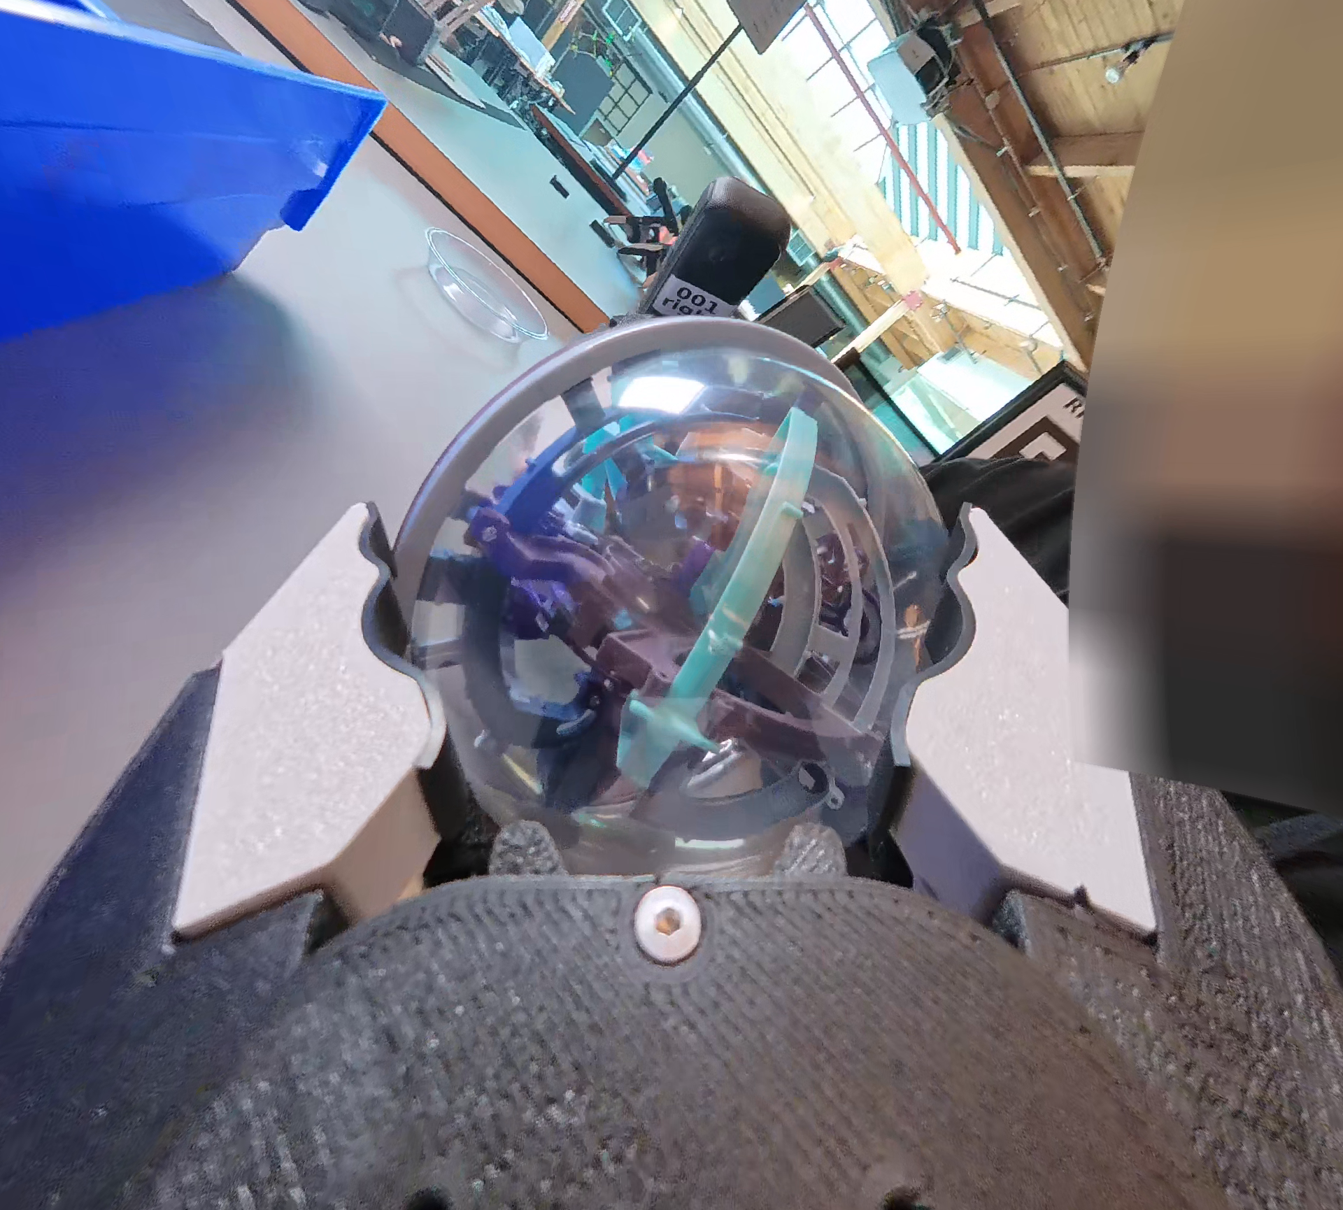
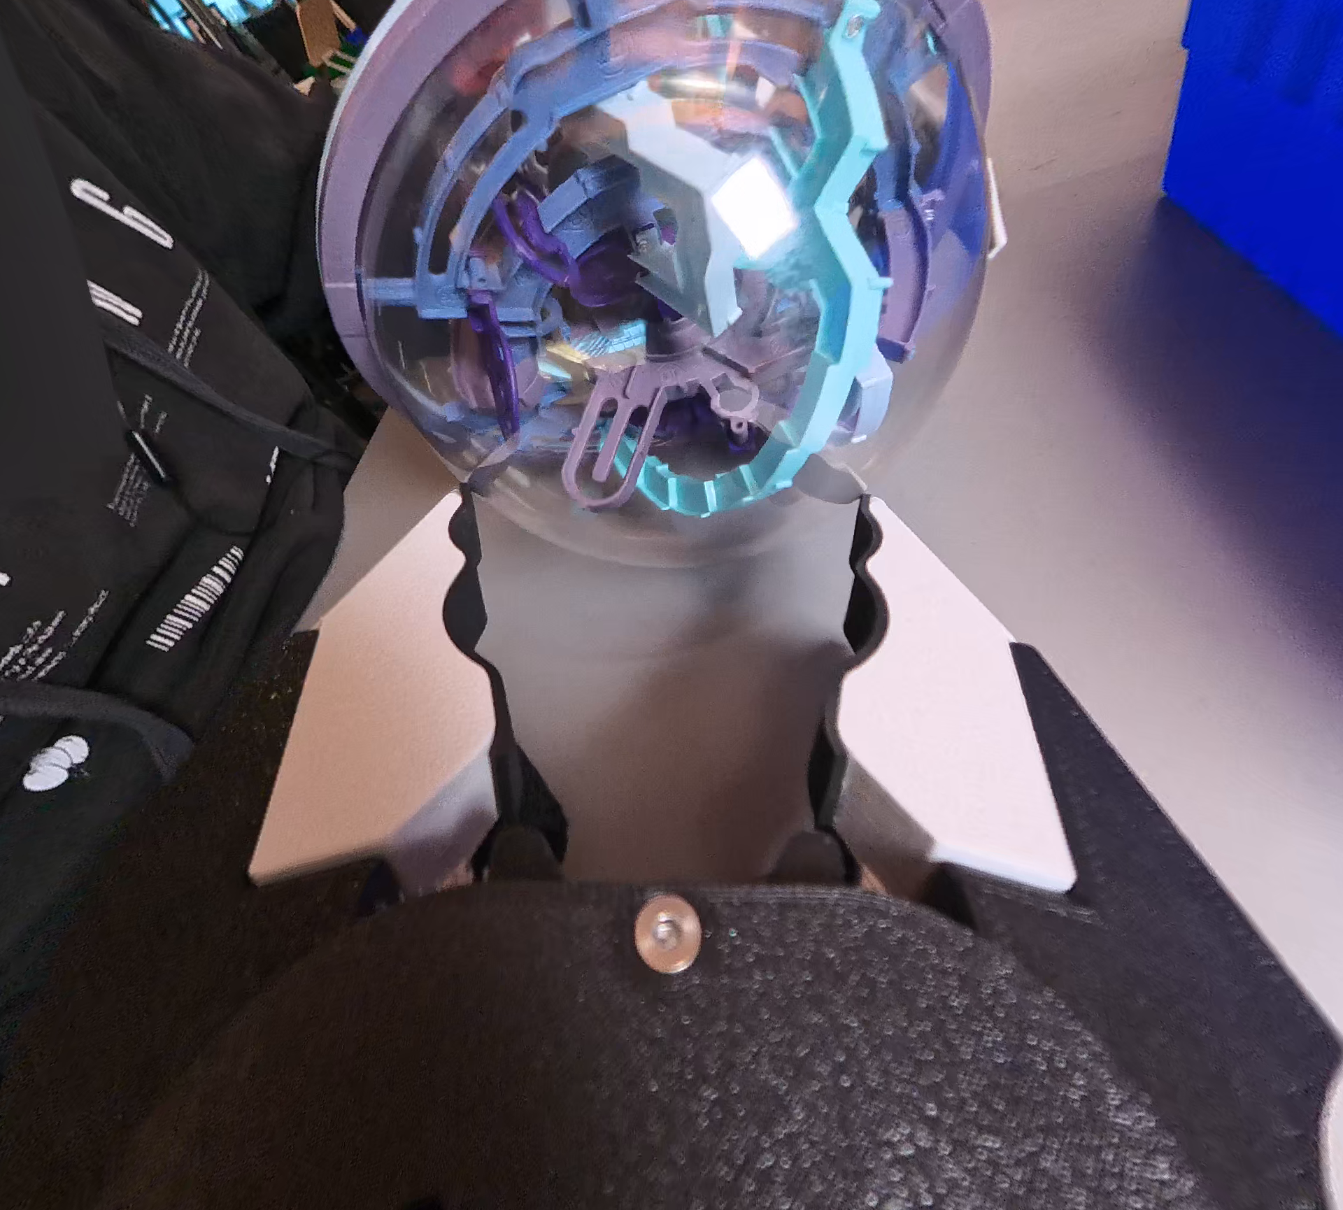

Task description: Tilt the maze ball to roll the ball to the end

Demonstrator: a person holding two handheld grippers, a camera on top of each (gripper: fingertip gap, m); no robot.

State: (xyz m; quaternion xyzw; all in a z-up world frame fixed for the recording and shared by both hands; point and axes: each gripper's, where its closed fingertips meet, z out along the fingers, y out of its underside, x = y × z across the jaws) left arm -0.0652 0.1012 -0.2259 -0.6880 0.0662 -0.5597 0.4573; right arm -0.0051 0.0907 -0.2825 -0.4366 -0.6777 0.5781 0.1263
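Note:
The maze ball [image 1: 654,594] is a clear sphere with a grey ring and teal, blue and purple tracks inside. My left gripper [image 1: 665,583] is shut on it, with one white finger on each side, and holds it above the grey table [image 1: 218,448]. A small shiny silvery shape [image 1: 718,767] sits low inside the sphere. In the right wrist view the maze ball [image 2: 654,216] fills the upper middle. My right gripper [image 2: 665,496] has its jaws apart, and its fingertips [image 2: 465,521] touch the sphere's near lower cap. The right gripper's camera [image 1: 727,252] shows behind the ball.
A blue plastic bin [image 1: 145,158] stands on the table to the left, and it also shows in the right wrist view [image 2: 1272,85]. A clear shallow dish [image 1: 483,288] lies near the table's orange edge. A black bag [image 2: 145,376] sits close on the left.

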